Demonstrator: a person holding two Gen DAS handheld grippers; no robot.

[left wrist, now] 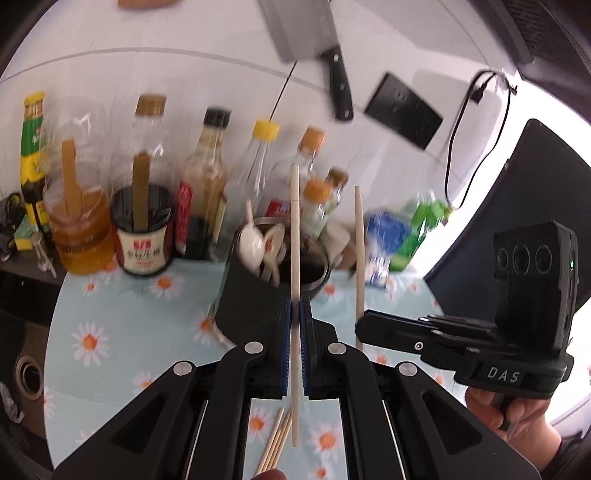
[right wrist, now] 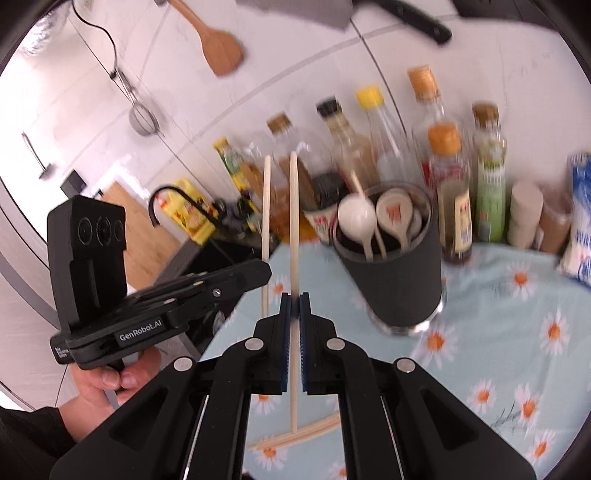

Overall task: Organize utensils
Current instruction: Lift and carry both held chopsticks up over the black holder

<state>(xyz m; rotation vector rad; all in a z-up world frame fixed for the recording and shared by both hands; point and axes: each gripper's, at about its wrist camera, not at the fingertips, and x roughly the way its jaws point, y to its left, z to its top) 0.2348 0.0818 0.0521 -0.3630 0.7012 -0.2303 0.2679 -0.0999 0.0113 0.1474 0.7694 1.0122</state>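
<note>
My left gripper (left wrist: 295, 302) is shut on a pale wooden chopstick (left wrist: 294, 221) that stands nearly upright above the table. My right gripper (right wrist: 294, 300) is shut on a second chopstick (right wrist: 293, 221), also upright. Each gripper shows in the other's view: the right gripper (left wrist: 361, 325) with its chopstick (left wrist: 359, 251), and the left gripper (right wrist: 263, 272) with its chopstick (right wrist: 266, 214). Just beyond both stands a black utensil holder (right wrist: 399, 288), also seen as holder (left wrist: 251, 299), with white spoons (right wrist: 356, 216) in it. Several loose chopsticks (right wrist: 299, 435) lie on the cloth below.
A row of sauce and oil bottles (left wrist: 207, 177) lines the wall behind the holder. A cleaver (left wrist: 306, 33), a wooden spatula (right wrist: 218, 44) and a strainer (right wrist: 142, 118) hang on the white wall. A daisy-print cloth (right wrist: 517, 332) covers the counter. A person's hand (right wrist: 107, 384) grips each handle.
</note>
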